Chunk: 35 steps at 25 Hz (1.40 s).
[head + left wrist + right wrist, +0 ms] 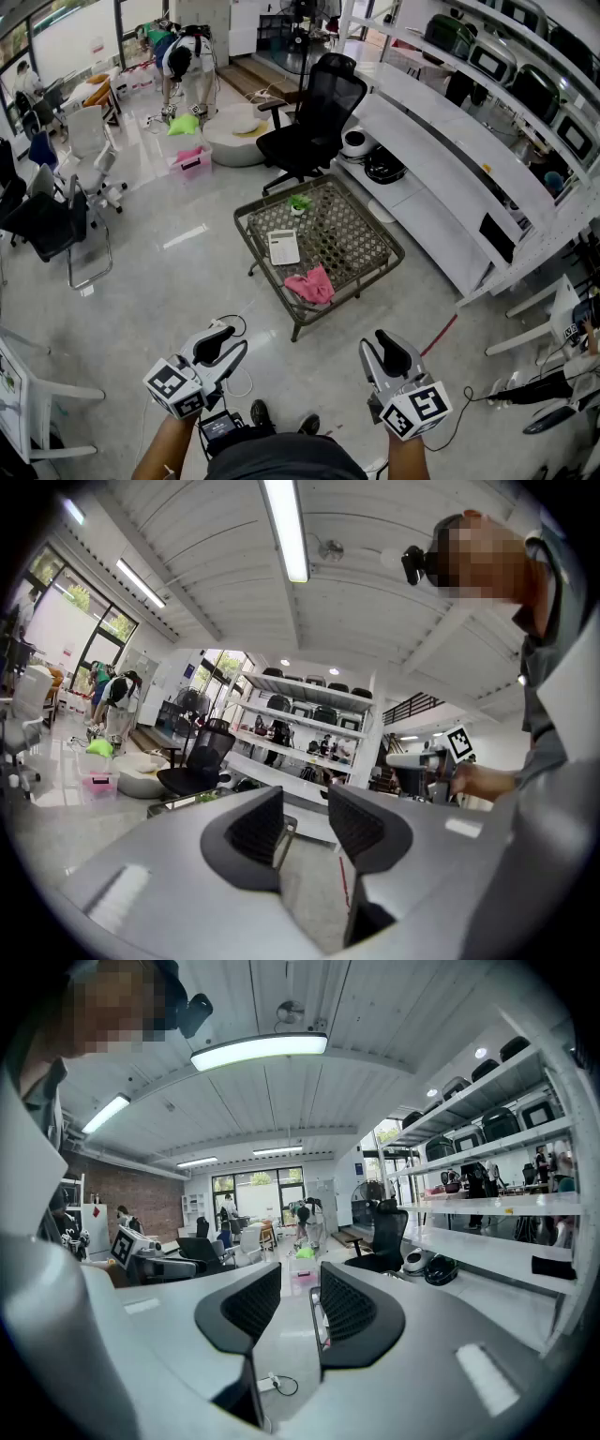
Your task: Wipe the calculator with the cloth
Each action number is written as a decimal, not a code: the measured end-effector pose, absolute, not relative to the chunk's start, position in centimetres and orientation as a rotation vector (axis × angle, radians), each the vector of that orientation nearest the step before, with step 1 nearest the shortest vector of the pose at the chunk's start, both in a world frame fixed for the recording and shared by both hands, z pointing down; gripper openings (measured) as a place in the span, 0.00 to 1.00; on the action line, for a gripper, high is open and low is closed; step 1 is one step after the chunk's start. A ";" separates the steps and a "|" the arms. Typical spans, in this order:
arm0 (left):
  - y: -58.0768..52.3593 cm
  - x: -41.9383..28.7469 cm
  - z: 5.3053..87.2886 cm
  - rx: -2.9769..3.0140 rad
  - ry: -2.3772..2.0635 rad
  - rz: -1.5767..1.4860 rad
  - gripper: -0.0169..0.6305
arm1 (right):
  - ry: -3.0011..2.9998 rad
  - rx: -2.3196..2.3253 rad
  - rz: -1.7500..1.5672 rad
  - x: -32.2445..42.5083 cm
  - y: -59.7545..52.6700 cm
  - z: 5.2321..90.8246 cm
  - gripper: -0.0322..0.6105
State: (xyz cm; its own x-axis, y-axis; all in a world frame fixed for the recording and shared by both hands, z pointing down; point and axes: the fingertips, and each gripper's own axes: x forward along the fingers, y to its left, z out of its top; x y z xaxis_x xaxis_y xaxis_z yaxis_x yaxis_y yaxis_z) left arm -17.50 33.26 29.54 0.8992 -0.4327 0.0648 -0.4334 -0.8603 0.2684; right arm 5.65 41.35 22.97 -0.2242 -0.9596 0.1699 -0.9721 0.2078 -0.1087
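Observation:
A white calculator (283,247) lies on the left part of a low wicker table (394,253) in the head view. A crumpled pink cloth (311,284) rests near the table's front corner, just right of the calculator and apart from it. My left gripper (227,345) (305,819) and right gripper (389,349) (300,1299) are held level close to my body. Both are well short of the table, over bare floor. Each has a narrow gap between its jaws, and nothing is in either gap.
A black office chair (314,117) stands behind the table, and long white shelves (450,169) run along the right. A small green item (299,202) sits at the table's far edge. Chairs (66,225) stand at the left; a person (183,66) bends over far back.

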 end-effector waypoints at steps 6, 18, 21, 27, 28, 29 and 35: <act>33.1 -17.5 29.9 2.783 -0.631 0.000 0.33 | -2.384 1.913 0.301 5.5 41.0 23.2 0.24; 31.4 -17.6 30.2 2.757 -0.607 -0.007 0.33 | -2.358 1.920 0.335 5.2 39.8 23.4 0.24; 30.6 -18.1 31.1 2.759 -0.596 -0.006 0.33 | -2.385 1.950 0.364 4.9 39.1 23.5 0.24; 28.9 -19.3 30.9 2.752 -0.572 -0.003 0.33 | -2.411 1.955 0.394 3.0 37.8 23.0 0.24; 28.5 -19.4 31.0 2.761 -0.574 -0.010 0.33 | -2.409 1.954 0.391 3.0 37.6 22.7 0.24; 28.2 -19.3 30.8 2.760 -0.577 -0.018 0.33 | -2.407 1.952 0.389 3.1 37.4 22.5 0.24; 26.6 -18.7 30.7 2.752 -0.615 0.002 0.33 | -2.414 1.947 0.391 4.8 35.4 22.5 0.24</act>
State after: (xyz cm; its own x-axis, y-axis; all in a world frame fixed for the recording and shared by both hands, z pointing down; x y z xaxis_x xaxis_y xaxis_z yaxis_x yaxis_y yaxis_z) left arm -18.69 26.63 30.65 0.9074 -0.4143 0.0704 -0.4148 -0.8561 0.3081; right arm 4.77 35.39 22.53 -0.2242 -0.9600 0.1678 -0.9639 0.1931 -0.1836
